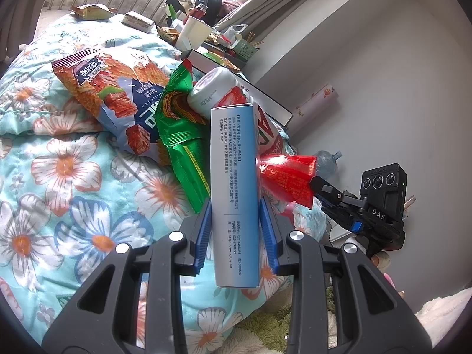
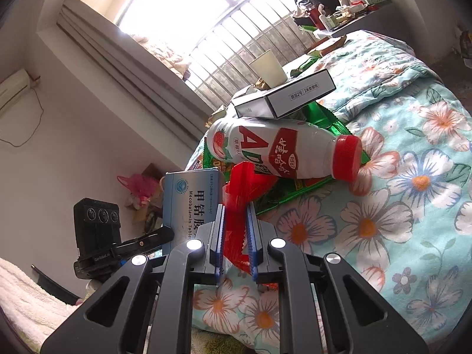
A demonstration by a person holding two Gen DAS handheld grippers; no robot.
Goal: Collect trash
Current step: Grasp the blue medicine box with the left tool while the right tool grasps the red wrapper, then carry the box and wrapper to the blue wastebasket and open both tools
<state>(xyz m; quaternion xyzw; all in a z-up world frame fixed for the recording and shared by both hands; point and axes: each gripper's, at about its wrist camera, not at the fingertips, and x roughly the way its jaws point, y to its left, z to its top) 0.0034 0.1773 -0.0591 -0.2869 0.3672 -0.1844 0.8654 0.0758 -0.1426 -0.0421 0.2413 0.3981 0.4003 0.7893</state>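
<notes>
Left gripper (image 1: 236, 206) has its blue pads clamped on both faces of a blue-and-white medicine box (image 1: 234, 194), holding it on edge above the floral quilt (image 1: 73, 177). Right gripper (image 2: 236, 206) is pinched tight on a red wrapper (image 2: 239, 194), with the crinkled foil bunched between its pads. Just behind the medicine box lies a strawberry milk bottle (image 2: 280, 150) on its side, resting on a green snack bag (image 1: 180, 135). A white carton (image 2: 283, 97) sits on top of the bottle. Beside the green bag, away from the box, lies an orange-and-blue snack bag (image 1: 118, 94).
</notes>
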